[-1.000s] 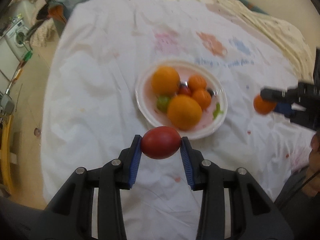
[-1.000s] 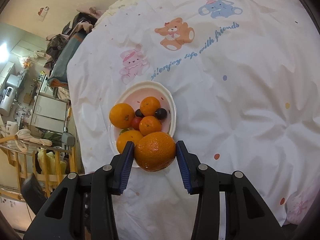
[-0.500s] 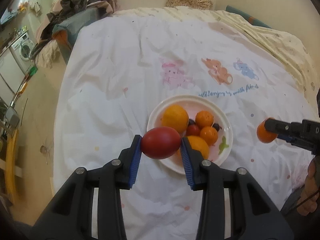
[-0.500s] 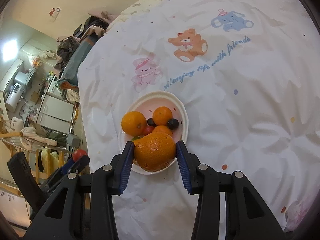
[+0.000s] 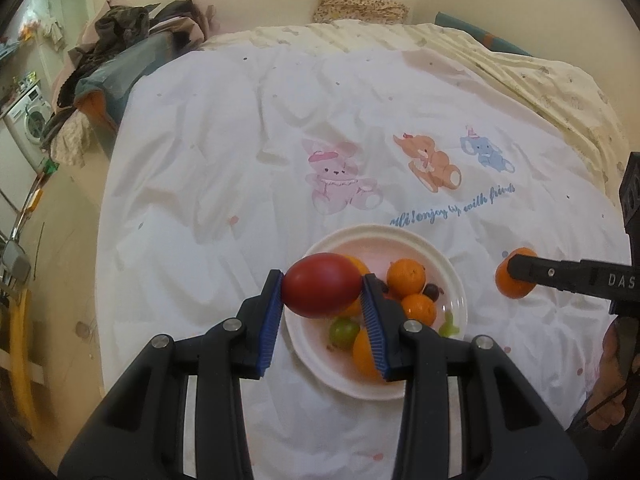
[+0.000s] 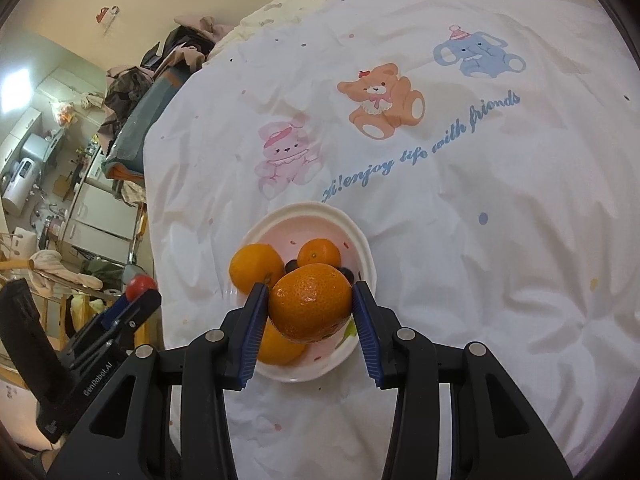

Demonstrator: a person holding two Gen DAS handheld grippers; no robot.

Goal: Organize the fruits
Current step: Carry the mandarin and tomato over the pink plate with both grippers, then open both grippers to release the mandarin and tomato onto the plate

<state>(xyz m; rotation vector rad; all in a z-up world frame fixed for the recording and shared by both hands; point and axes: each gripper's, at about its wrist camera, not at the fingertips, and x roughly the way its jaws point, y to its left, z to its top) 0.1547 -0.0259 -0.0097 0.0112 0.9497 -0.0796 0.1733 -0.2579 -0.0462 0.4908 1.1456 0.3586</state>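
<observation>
My left gripper (image 5: 322,290) is shut on a red tomato (image 5: 322,290) and holds it in the air above the near left rim of a white plate (image 5: 404,238). The plate holds several oranges (image 5: 406,276), a green fruit (image 5: 343,330) and dark grapes (image 5: 432,290). My right gripper (image 6: 310,307) is shut on a large orange (image 6: 310,307) and holds it above the near side of the plate (image 6: 308,212). In the left wrist view that orange (image 5: 514,282) shows at the right, beside the plate. The tomato (image 6: 138,285) shows at the left of the right wrist view.
The plate lies on a white sheet with cartoon animals (image 5: 344,180) over a bed. A pile of clothes (image 5: 132,52) lies at the far left edge of the bed. The floor and a washing machine (image 5: 28,120) are off to the left.
Both grippers have lifted and drawn back from the plate with their fruit still held. The plate now sits lower and smaller in both views.
</observation>
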